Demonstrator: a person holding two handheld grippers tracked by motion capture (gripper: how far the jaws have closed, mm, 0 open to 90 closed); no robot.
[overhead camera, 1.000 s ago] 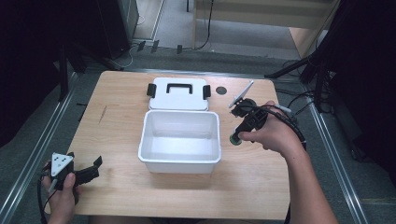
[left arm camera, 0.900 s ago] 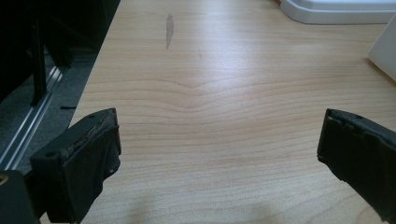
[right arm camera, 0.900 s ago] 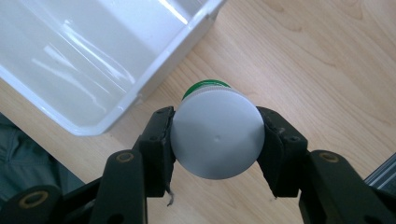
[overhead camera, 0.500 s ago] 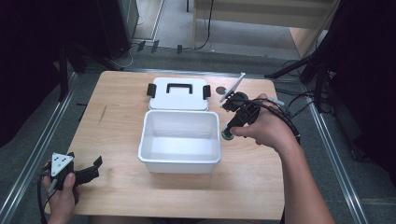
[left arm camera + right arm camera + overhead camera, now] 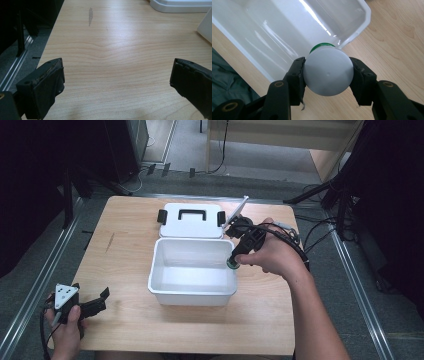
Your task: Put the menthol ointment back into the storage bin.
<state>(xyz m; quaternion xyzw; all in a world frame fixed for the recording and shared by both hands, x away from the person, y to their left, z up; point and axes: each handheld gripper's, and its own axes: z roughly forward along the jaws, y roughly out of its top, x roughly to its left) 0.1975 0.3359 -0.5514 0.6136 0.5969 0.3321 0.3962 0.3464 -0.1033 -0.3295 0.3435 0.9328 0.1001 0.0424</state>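
1. Bottle: small, pale grey base toward the camera, green cap at the far end; clamped between the two jaws of the right gripper. In the high view it hangs over the right rim of the bin, where a second ago it was over bare table to the right of the bin.
2. Right gripper: jaws closed on the bottle's sides, angled down toward the bin; it has moved leftward since the earlier frames.
3. Bin: white, open, empty inside, mid-table; position unchanged.
4. Lid: white with black handle and clips, flat just behind the bin; unchanged.
5. Left gripper: at the near left corner of the table, jaws spread wide over bare wood, holding nothing; unchanged.
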